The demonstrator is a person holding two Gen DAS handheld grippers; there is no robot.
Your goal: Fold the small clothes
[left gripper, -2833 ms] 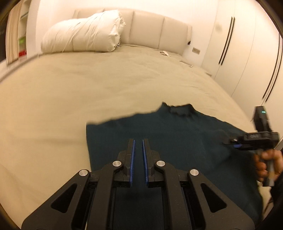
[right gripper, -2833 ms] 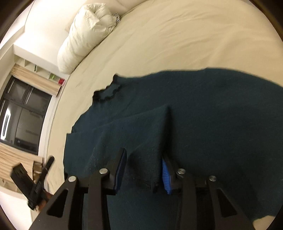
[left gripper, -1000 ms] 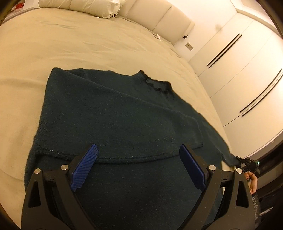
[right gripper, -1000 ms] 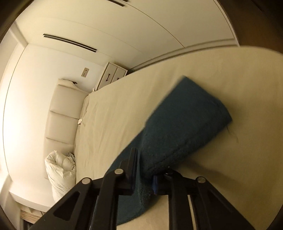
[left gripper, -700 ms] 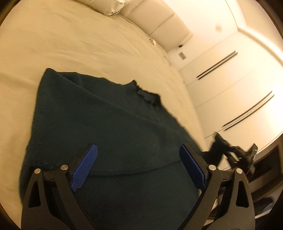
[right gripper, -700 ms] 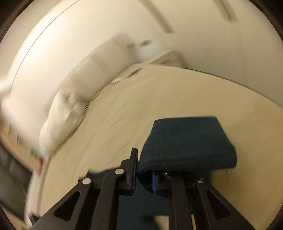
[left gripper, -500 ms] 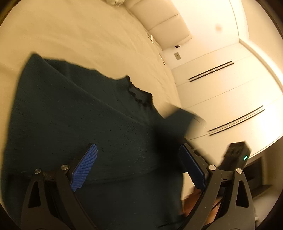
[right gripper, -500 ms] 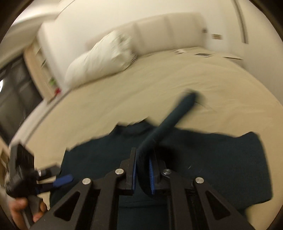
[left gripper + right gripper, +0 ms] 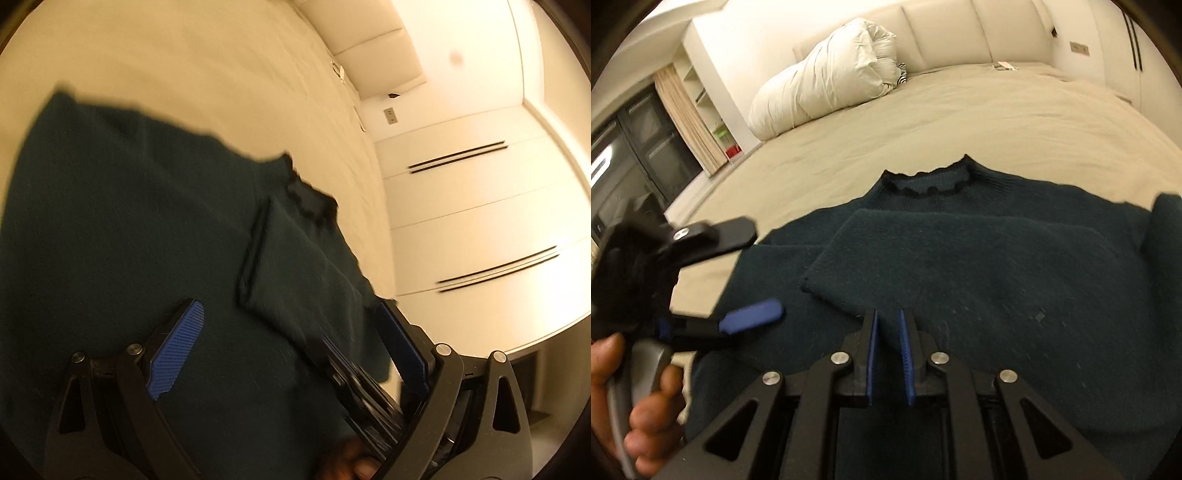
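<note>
In the left wrist view, a dark teal sweater (image 9: 110,229) lies spread on a beige bed (image 9: 207,66), its ruffled collar (image 9: 310,195) toward the headboard. One sleeve (image 9: 295,273) is folded inward across the body and lies flat below the collar. The left gripper (image 9: 288,354) hangs over the sweater's lower part with its jaws spread wide and released; nothing sits between the blue pads (image 9: 177,354), and they clamp no cloth. The right gripper (image 9: 362,380) shows as a blurred dark shape just inside the left gripper's right finger, over the folded sleeve's near end.

In the right wrist view, the sweater (image 9: 1015,295) lies flat on the bed (image 9: 960,125), collar (image 9: 927,184) pointing toward the rolled white duvet (image 9: 827,81) by the headboard. The folded sleeve (image 9: 923,254) runs across the chest, its cuff end just ahead of the right gripper (image 9: 886,350). That gripper's jaws stand only slightly apart and are opening; the narrow gap between the pads is empty, with the sweater's surface beneath. At the left, a hand (image 9: 639,406) holds the left gripper (image 9: 738,273), jaws wide and released, above the sweater's edge.
</note>
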